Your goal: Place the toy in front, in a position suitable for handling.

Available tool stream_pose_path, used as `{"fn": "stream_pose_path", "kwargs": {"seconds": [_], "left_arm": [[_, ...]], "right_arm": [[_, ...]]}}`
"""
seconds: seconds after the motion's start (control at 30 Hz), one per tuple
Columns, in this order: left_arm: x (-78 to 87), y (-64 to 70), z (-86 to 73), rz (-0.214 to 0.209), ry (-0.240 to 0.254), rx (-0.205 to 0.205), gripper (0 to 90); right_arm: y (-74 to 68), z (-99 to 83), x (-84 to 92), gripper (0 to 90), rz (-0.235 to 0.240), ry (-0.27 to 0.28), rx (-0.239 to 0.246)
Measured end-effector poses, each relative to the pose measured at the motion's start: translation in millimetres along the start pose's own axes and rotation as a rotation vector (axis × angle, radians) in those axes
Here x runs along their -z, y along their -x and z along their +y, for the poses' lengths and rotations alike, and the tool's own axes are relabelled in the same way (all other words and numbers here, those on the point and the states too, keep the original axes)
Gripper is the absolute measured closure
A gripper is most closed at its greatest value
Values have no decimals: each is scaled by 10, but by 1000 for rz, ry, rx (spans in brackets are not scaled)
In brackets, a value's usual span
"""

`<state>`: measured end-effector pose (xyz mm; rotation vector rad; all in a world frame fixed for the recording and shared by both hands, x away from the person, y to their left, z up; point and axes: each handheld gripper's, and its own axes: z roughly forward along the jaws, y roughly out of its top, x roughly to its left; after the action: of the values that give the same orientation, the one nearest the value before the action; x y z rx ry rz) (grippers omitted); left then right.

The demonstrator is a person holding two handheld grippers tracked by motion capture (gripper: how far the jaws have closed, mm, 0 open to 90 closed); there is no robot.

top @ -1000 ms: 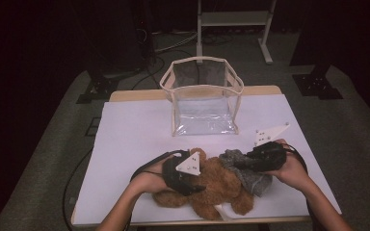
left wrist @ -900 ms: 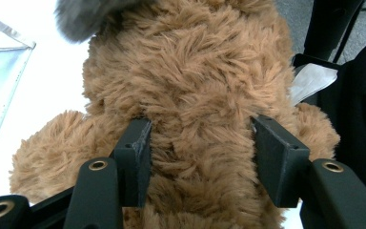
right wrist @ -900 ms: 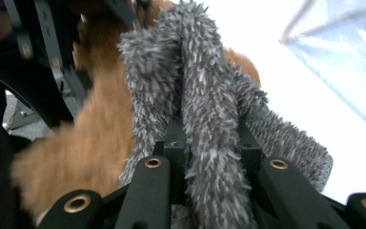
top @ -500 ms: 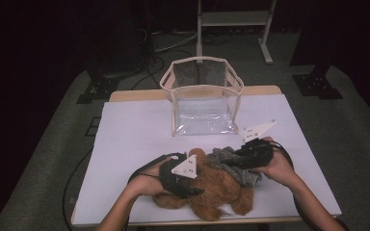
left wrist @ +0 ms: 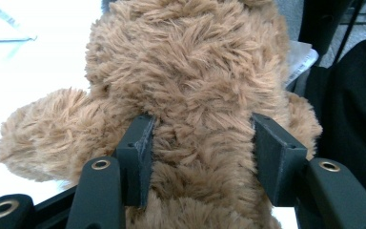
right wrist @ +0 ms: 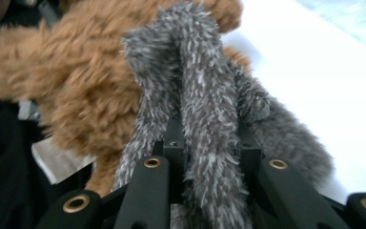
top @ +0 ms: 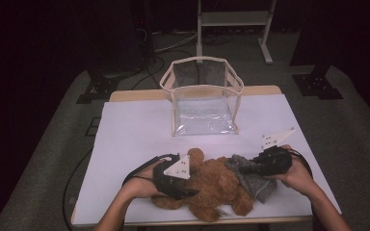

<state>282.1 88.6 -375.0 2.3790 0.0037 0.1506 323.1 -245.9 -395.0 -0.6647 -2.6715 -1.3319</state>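
Note:
A brown teddy bear (top: 214, 185) lies near the front edge of the white table (top: 135, 139). My left gripper (top: 185, 185) is at the bear's left side. In the left gripper view its jaws (left wrist: 202, 129) press into the bear's fur (left wrist: 195, 71) from both sides. A grey furry cloth (top: 257, 185) lies against the bear's right side. My right gripper (top: 244, 169) is shut on a fold of it. In the right gripper view the grey cloth (right wrist: 205, 90) rises from between the jaws (right wrist: 209, 136), with the bear (right wrist: 76, 86) behind it.
A clear bag with a cream rim (top: 202, 98) stands open at the middle back of the table. Bare white tabletop lies between it and the bear. A metal stand (top: 231, 19) and cables sit on the dark floor beyond. A white tag (left wrist: 301, 56) shows by the bear.
My right gripper first shifted left toward the bear, then came back right and lower, taking the grey cloth with it. The left gripper has stayed on the bear.

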Motion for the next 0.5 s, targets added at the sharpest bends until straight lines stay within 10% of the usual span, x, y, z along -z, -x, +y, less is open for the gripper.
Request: {"fn": "stream_pose_path", "kwargs": {"seconds": [0.5], "left_arm": [[19,71,-64,-64,1,-51,467]], "right_arm": [[130,352,-374,730,-27,8,8]]}}
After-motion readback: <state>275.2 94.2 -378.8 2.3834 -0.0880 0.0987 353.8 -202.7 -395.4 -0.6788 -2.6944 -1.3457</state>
